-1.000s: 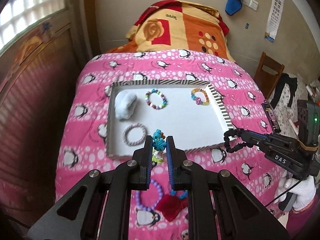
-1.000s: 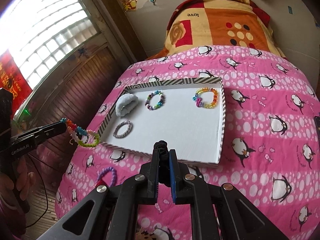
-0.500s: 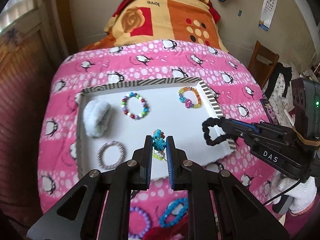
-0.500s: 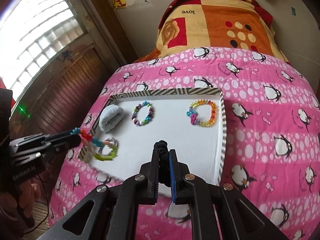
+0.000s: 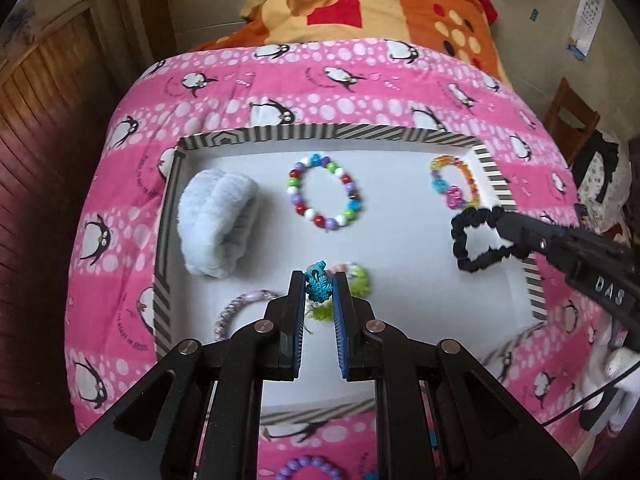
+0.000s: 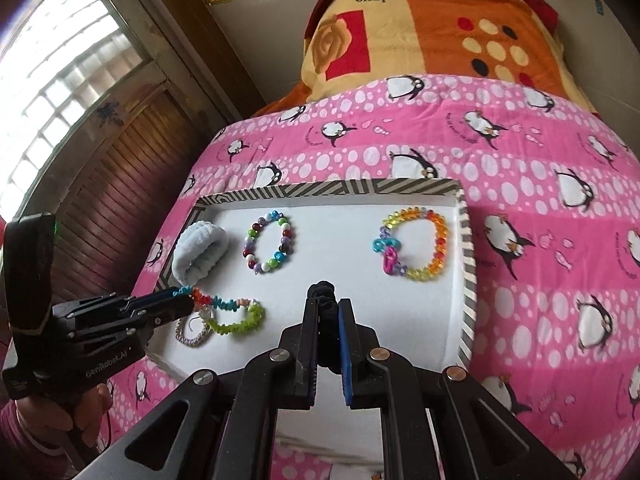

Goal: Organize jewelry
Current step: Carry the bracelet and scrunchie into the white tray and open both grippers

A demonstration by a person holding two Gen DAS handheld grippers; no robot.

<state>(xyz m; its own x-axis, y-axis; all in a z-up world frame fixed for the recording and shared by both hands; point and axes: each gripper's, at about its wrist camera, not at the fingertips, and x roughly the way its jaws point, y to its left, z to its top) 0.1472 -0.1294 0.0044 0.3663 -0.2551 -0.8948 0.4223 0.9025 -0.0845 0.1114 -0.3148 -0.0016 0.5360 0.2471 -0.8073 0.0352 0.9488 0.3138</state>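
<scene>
black scrunchie [image 5: 478, 240] and spiky bracelet [image 6: 232, 314], pinched by our right gripper [image 6: 329, 308] and left gripper [image 5: 319, 286], now hang over the striped tray [image 5: 328, 133]; we release next.

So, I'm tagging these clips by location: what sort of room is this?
Most likely a bedroom: a bed with a pink penguin quilt, a folded orange blanket at its head, and a window alongside.

Black claw [image 5: 319, 280], blue-edged fingers [image 5: 340, 308]
</scene>
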